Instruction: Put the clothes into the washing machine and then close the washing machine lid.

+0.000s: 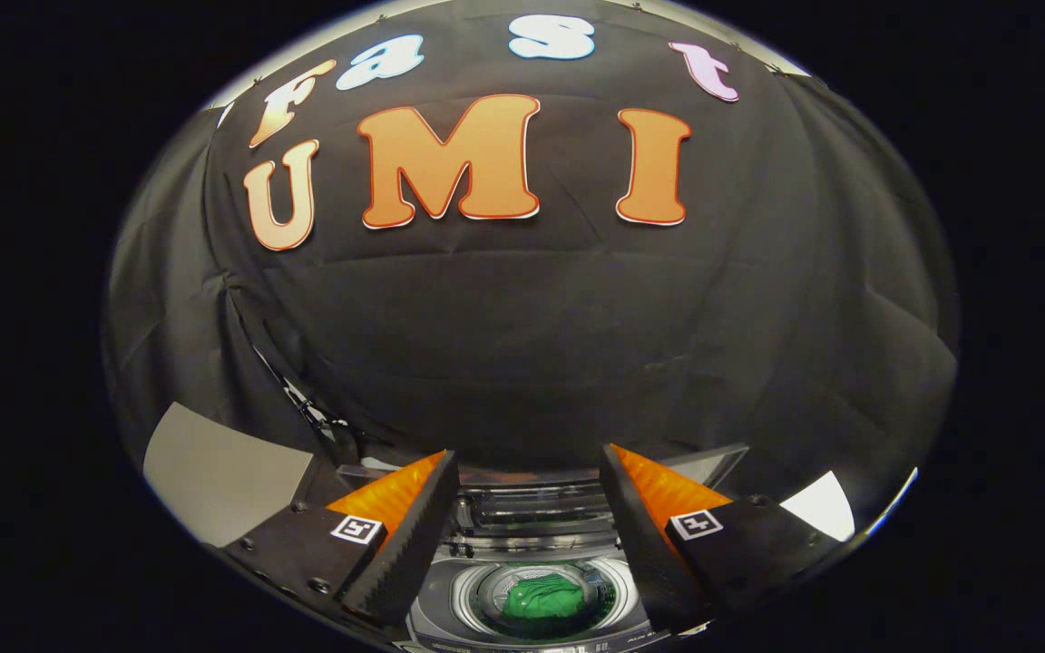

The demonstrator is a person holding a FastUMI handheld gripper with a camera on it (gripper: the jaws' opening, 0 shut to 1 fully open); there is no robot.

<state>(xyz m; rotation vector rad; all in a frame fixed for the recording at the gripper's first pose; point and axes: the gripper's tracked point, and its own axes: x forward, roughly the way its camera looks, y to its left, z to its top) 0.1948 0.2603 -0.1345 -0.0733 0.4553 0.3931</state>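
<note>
Now the hand-held gripper (pixel 530 535) hangs with fingers apart, empty, above the washing machine (pixel 522 609); green clothes (pixel 542 599) lie in its drum, lid (pixel 532 508) raised behind — a careless push could slam it, I'd say.

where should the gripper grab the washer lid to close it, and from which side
Probably the lid's free upper edge, coming from above and behind. It stands raised beyond the drum, where the green clothes already lie. The gripper is open, fingers either side of the lid, touching nothing.
</note>
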